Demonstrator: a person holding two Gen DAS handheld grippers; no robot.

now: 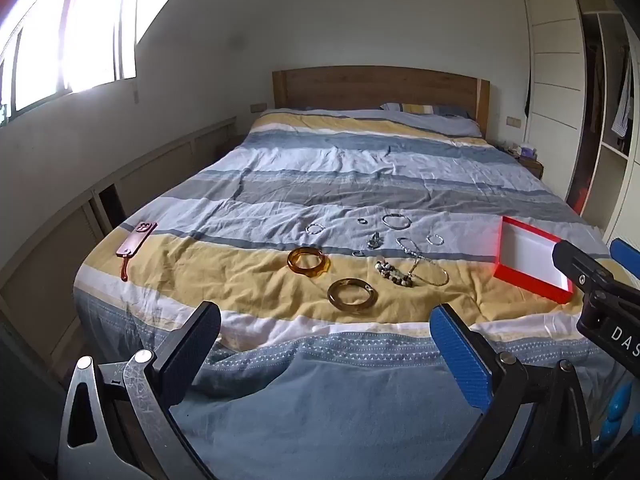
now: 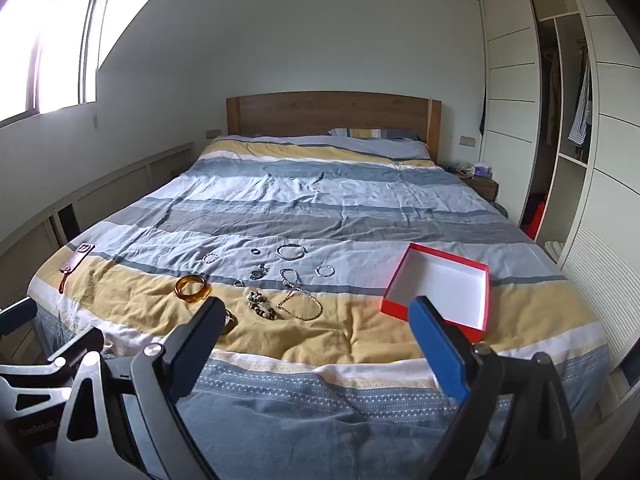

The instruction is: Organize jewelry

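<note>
Jewelry lies spread on the striped bed cover. An amber bangle (image 1: 306, 262) (image 2: 192, 288) sits left of an olive-gold bangle (image 1: 352, 294). To their right are a beaded bracelet (image 1: 394, 272) (image 2: 262, 306) and a thin chain necklace (image 1: 426, 270) (image 2: 300, 304). Behind them lie a silver bangle (image 1: 396, 221) (image 2: 291, 251) and several small silver rings. An empty red box (image 1: 528, 289) (image 2: 448, 255) with a white inside stands to the right. My left gripper (image 1: 326, 314) is open over the foot of the bed, short of the bangles. My right gripper (image 2: 316, 304) (image 1: 596, 258) is open too, holding nothing.
A phone in a brown case with a strap (image 1: 134, 238) (image 2: 76, 258) lies near the bed's left edge. A wooden headboard (image 2: 332, 114) and a pillow are at the far end. A nightstand (image 2: 480, 184) and an open wardrobe (image 2: 560, 120) stand on the right.
</note>
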